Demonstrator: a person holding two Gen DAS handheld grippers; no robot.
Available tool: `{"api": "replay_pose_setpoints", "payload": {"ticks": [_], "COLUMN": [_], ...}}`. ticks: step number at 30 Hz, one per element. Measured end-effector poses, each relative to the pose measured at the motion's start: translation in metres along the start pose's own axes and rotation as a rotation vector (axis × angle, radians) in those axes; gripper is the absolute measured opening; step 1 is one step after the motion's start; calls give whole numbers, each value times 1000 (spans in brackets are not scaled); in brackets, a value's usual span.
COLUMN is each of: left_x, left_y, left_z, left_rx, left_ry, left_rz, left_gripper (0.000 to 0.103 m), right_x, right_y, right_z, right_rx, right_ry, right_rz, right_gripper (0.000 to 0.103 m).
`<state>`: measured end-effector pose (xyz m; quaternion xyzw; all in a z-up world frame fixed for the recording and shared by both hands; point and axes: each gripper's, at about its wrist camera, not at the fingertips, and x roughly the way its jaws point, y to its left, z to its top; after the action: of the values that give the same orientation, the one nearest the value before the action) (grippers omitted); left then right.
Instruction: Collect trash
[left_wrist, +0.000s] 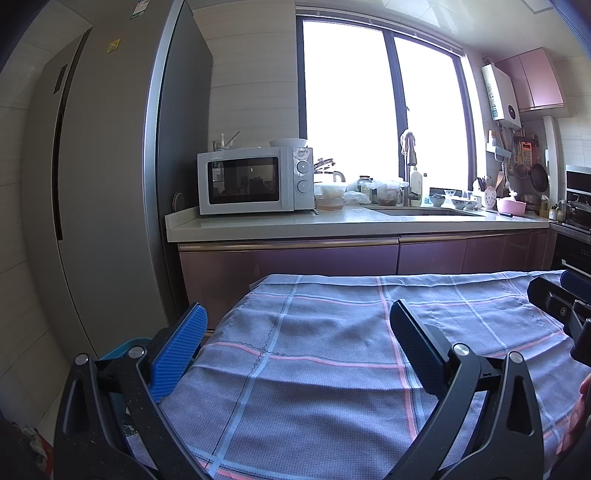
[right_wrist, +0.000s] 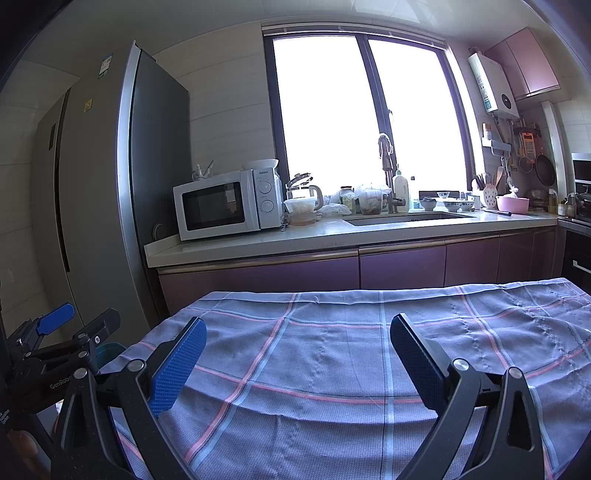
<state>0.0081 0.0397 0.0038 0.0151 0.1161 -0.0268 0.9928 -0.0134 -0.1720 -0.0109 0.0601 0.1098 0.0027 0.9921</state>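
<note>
A table with a blue-grey checked cloth (left_wrist: 314, 354) lies in front of me; it also fills the lower half of the right wrist view (right_wrist: 332, 343). No trash shows on it. My left gripper (left_wrist: 297, 325) is open and empty over the cloth's left part, and it also shows at the left edge of the right wrist view (right_wrist: 79, 319). My right gripper (right_wrist: 297, 341) is open and empty over the cloth, and part of it shows at the right edge of the left wrist view (left_wrist: 561, 306). A blue bin rim (left_wrist: 122, 347) peeks out beside the table's left edge.
A kitchen counter (left_wrist: 332, 225) runs behind the table with a white microwave (left_wrist: 255, 181), containers, a sink (left_wrist: 417, 212) and a pink bowl (left_wrist: 511, 206). A tall grey fridge (left_wrist: 103, 184) stands at the left. An oven (left_wrist: 576, 236) is at the right.
</note>
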Motion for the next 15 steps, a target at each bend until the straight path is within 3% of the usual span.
{"api": "replay_pose_setpoints", "payload": {"ticks": [15], "left_x": [2], "left_y": [0], "left_z": [-1], "left_rx": [-1], "left_ry": [1], "left_rz": [1], "left_gripper": [98], "right_x": [1], "right_y": [-1], "right_z": [0], "right_rx": [1], "right_ry": [2], "right_rz": [-2], "right_gripper": [96]}}
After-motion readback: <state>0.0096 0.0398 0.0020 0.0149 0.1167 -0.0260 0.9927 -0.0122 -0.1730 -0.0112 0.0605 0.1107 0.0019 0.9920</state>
